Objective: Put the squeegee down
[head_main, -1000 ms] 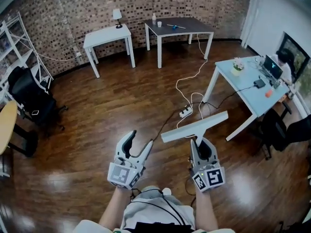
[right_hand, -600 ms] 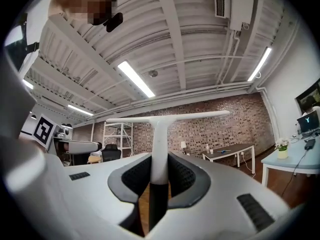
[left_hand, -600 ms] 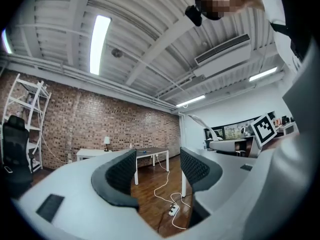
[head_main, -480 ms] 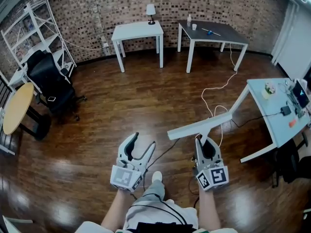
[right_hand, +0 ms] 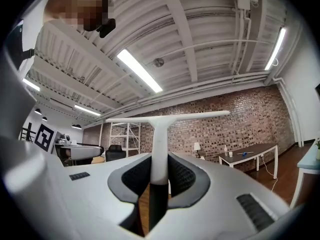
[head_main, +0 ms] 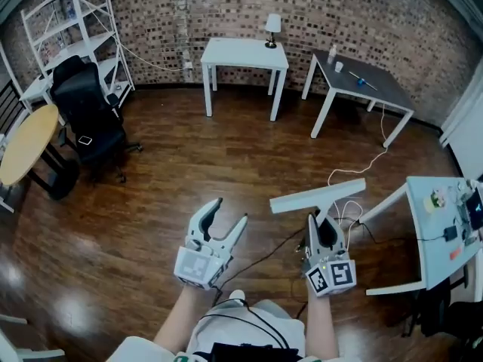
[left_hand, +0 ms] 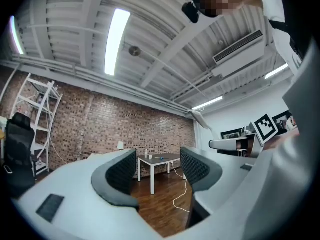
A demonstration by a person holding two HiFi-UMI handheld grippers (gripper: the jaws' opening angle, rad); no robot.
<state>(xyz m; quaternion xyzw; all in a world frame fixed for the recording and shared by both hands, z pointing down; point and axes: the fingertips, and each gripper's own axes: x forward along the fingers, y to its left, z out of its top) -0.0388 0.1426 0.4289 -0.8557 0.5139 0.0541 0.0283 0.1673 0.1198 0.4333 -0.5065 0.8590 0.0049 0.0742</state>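
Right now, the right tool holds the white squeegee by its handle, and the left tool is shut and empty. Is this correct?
Not quite: the left tool is open, not shut. The left gripper view shows its jaws apart with nothing between them. The rest is right: the right tool holds the squeegee by its handle.

Far tabletop items [head_main: 333,54] too small
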